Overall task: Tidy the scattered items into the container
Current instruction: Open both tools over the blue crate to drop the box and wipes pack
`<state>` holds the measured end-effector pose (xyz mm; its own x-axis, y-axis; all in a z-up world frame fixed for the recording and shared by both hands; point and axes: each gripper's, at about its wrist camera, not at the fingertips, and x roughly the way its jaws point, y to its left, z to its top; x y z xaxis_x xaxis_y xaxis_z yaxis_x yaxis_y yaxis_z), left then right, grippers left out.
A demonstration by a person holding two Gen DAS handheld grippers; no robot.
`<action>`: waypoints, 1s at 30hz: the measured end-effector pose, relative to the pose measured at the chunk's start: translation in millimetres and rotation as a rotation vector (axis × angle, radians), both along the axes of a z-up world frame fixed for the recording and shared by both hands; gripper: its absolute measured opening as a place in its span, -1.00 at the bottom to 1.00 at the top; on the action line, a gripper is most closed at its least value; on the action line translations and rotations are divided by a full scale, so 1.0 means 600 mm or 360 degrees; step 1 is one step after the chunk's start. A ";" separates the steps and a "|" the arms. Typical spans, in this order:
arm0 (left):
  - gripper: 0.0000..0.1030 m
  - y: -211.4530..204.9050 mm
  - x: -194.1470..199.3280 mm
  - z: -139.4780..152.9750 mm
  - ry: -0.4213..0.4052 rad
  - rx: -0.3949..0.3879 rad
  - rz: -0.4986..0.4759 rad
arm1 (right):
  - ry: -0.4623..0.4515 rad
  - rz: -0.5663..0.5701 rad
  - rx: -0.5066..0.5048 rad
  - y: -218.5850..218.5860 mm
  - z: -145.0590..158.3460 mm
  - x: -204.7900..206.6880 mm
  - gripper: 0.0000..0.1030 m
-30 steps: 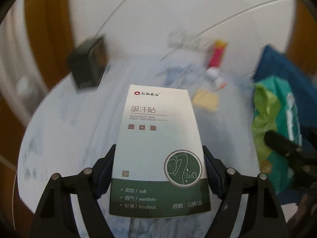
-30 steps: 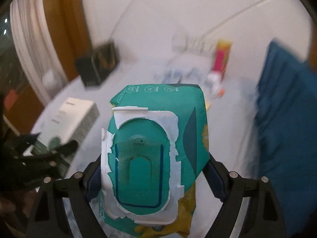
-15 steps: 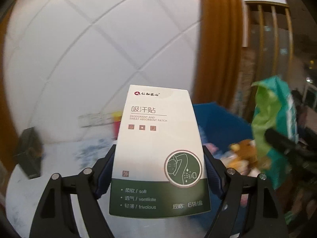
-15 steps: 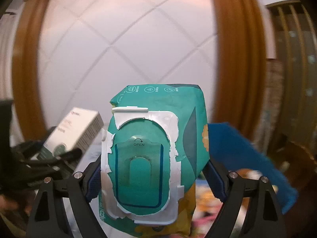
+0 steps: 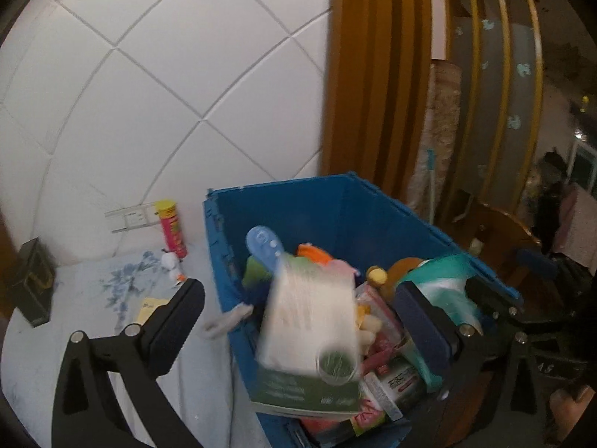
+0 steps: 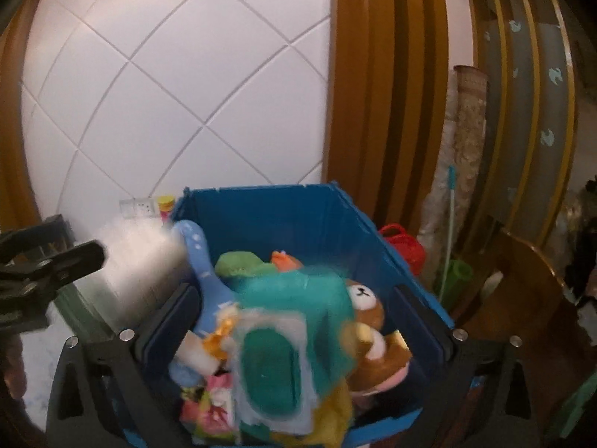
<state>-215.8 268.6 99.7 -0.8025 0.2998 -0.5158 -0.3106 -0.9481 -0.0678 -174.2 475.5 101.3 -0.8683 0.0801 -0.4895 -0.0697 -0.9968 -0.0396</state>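
Observation:
Both grippers hang over the blue bin (image 5: 283, 190), which holds several toys and packs. My left gripper (image 5: 298, 285) has its jaws opening wide. The white and green patch box (image 5: 309, 332) is blurred between them, loose from the pads and dropping into the bin. In the right wrist view the jaws of my right gripper (image 6: 294, 289) are opening too. The teal wipes pack (image 6: 283, 339) is blurred and free of its pads, falling onto the pile beside a brown teddy bear (image 6: 367, 300). The blue bin (image 6: 261, 190) fills that view's middle.
Left of the bin, on the white table (image 5: 74, 298), stand a pink and yellow tube (image 5: 172, 229), a small white figure (image 5: 171, 263), a yellow card (image 5: 147, 308) and a dark box (image 5: 31, 287). A wooden chair (image 6: 522, 298) and a red can (image 6: 405, 248) are on the right.
Both grippers swung from over the table to above the blue bin. Both then opened, letting go of the patch box and the wipes pack, which now fall.

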 end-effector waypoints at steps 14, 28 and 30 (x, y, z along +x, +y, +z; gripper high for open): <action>1.00 -0.186 0.193 -0.058 -0.0019 -0.0062 0.0305 | 0.0062 0.0229 -0.0083 -0.137 -0.035 0.131 1.00; 1.00 -0.331 0.353 -0.114 -0.0095 -0.0144 0.0488 | -0.0039 0.0284 -0.0085 -0.323 -0.103 0.263 1.00; 1.00 -0.343 0.363 -0.121 -0.0111 -0.0142 0.0501 | -0.0050 0.0273 -0.0078 -0.338 -0.111 0.278 1.00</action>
<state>2.2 62.9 27.0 -0.8103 -0.0062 -0.5860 0.0012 -1.0000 0.0089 -7.7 272.9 34.9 -0.8514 -0.0922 -0.5163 0.1018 -0.9948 0.0099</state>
